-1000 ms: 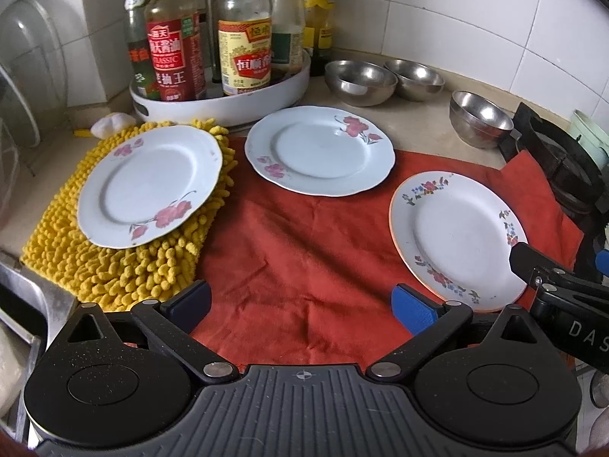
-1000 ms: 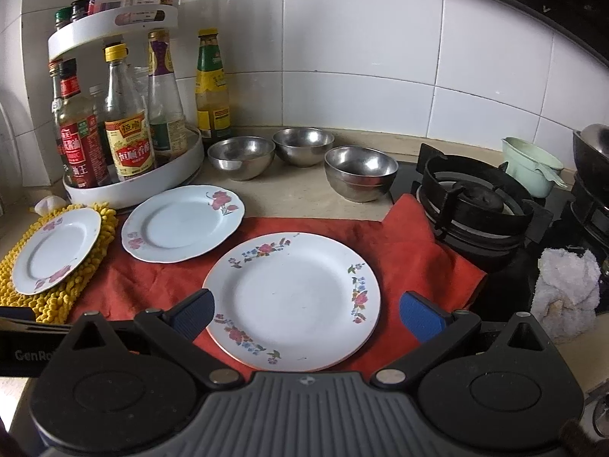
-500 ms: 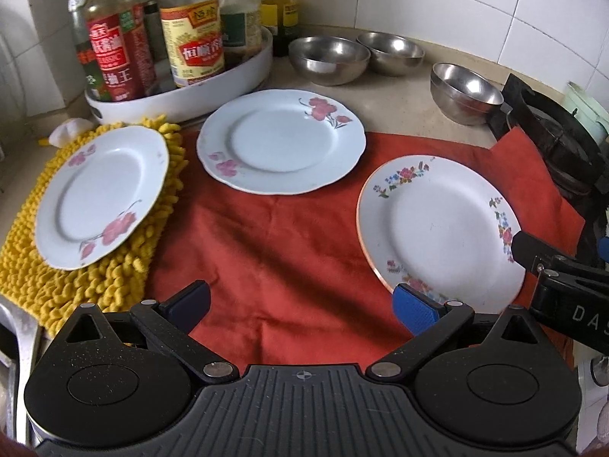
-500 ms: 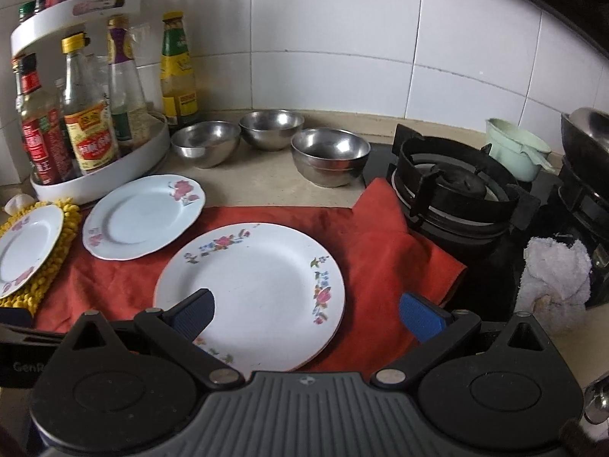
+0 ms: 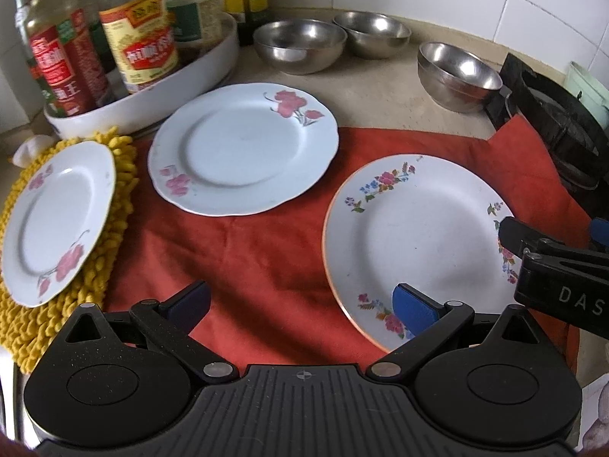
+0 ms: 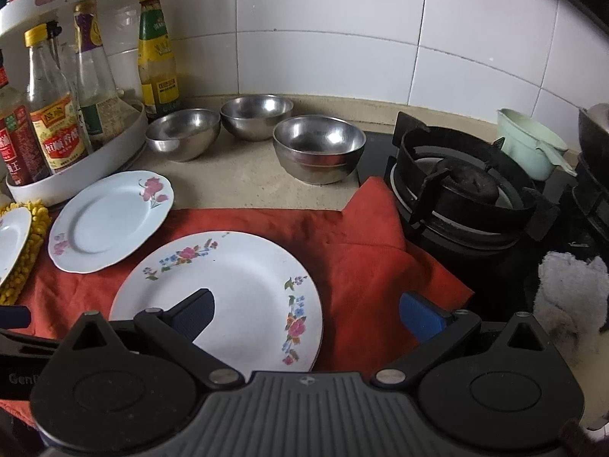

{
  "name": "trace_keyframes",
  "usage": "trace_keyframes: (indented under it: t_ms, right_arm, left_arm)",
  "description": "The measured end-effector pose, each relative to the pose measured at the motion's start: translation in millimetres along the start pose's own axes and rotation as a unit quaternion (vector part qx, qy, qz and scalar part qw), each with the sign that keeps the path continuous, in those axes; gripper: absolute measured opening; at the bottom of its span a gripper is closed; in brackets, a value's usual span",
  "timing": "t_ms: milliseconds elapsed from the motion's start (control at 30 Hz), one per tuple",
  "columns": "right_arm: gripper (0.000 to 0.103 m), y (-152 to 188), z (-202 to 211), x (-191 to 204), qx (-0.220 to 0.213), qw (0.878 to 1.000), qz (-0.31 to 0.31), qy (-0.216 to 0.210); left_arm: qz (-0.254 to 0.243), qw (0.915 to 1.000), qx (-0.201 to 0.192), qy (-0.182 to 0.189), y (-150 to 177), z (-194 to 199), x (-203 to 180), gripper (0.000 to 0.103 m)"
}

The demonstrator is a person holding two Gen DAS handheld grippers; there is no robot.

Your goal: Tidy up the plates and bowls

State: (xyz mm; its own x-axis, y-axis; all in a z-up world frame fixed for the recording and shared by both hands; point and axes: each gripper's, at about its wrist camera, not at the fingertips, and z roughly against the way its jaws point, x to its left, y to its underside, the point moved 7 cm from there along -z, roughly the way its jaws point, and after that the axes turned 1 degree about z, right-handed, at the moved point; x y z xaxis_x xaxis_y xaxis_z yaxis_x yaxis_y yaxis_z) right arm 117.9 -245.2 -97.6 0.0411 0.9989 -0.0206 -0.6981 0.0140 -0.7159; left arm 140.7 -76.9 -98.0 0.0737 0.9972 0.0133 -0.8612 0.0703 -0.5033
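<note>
**Tiled kitchen counter, three plates and three bowls laid out**

White wall tiles back a beige counter (image 6: 243, 186), and a red cloth (image 5: 266, 251) fills the middle of both frames. Right of centre in the right wrist view sits a black stove burner (image 6: 464, 194). At upper left, a white bottle tray (image 5: 152, 99) carries the sauce bottles.

On to the plates: a flowered plate (image 5: 418, 240) lies on the cloth at lower right of the left view, a pink-flowered plate (image 5: 243, 148) sits centre, half off the cloth's far edge, and a third plate (image 5: 57, 217) rests on a yellow mat (image 5: 118, 198) at far left. Three steel bowls (image 6: 318, 148) stand apart along the counter's back.

Left gripper (image 5: 300, 306) hangs low with jaws wide apart, its right finger over the flowered plate's near rim. Right gripper (image 6: 306, 314) is spread wide too, holding nothing, left finger over that same plate.
</note>
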Motion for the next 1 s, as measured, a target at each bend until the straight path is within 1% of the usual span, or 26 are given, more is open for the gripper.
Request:
trace_keyframes:
  t_ms: [200,433,667,867,1000]
  right_arm:
    - [0.100,-1.4,-18.4,-6.0,0.016,1.000,0.001,-0.008]
    - [0.100,-1.6,-35.1,-12.3,0.031,0.999,0.008,-0.027]
    - [0.099,-1.5,-45.0,-16.3,0.035,0.998,0.021,-0.051]
    - [0.099,-2.8,-49.5,-19.4,0.037,0.997,0.026,-0.066]
    - [0.095,-2.2,-48.6,-19.5,0.032,0.996,0.031,-0.078]
  left_arm:
    - [-0.013,0.9998,0.016,0.006,-4.2,-13.7,-10.9,0.103]
    - [-0.024,0.9993,0.022,0.017,-7.3,-25.4,-18.2,0.102]
    - [-0.018,0.9990,0.032,0.026,-9.0,-34.5,-19.8,0.101]
    - [-0.020,0.9991,0.027,0.025,-12.7,-36.6,-24.0,0.101]
    - [-0.016,0.9989,0.028,0.035,-13.2,-38.1,-25.7,0.100]
